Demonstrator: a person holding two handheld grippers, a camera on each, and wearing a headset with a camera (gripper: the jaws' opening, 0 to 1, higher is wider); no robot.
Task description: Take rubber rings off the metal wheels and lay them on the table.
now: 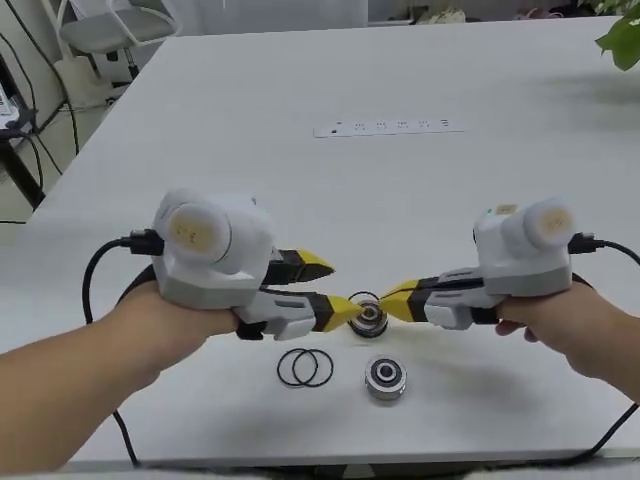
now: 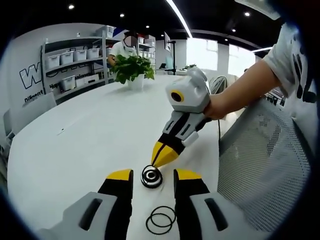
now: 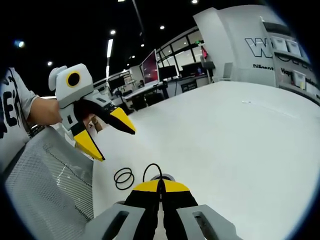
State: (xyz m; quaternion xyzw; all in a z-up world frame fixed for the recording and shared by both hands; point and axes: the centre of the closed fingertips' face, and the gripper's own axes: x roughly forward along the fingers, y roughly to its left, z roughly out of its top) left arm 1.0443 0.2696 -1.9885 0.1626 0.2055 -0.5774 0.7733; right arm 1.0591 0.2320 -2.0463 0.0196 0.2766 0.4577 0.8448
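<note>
Head view: left gripper (image 1: 338,288) comes in from the left w/ its jaws spread wide, one yellow tip raised, the lower one right up against a metal wheel (image 1: 369,320) on the white table (image 1: 300,180); nothing gripped. Right gripper (image 1: 392,298) comes in from the opp. side, jaws together at the wheel's other edge; a thin rubber ring (image 1: 362,298) stands up off the wheel just by that tip. Nearer the person lie two loose rings (image 1: 305,367), overlapping, flat on the table; second wheel (image 1: 385,378) just beside them. Power strip (image 1: 388,127) lies well back; plant (image 1: 625,40) at the far corner.

Left gripper view: own jaws wide apart, the wheel on the table btwn the tips, apart from both; right gripper's closed tip points down at it; loose rings lie nearer the camera.

Right gripper view: own jaws pressed together, a black loop of ring rising from the tips, so pinched on the ring; left gripper's jaws gape opposite; loose rings lie btwn the two grippers.
</note>
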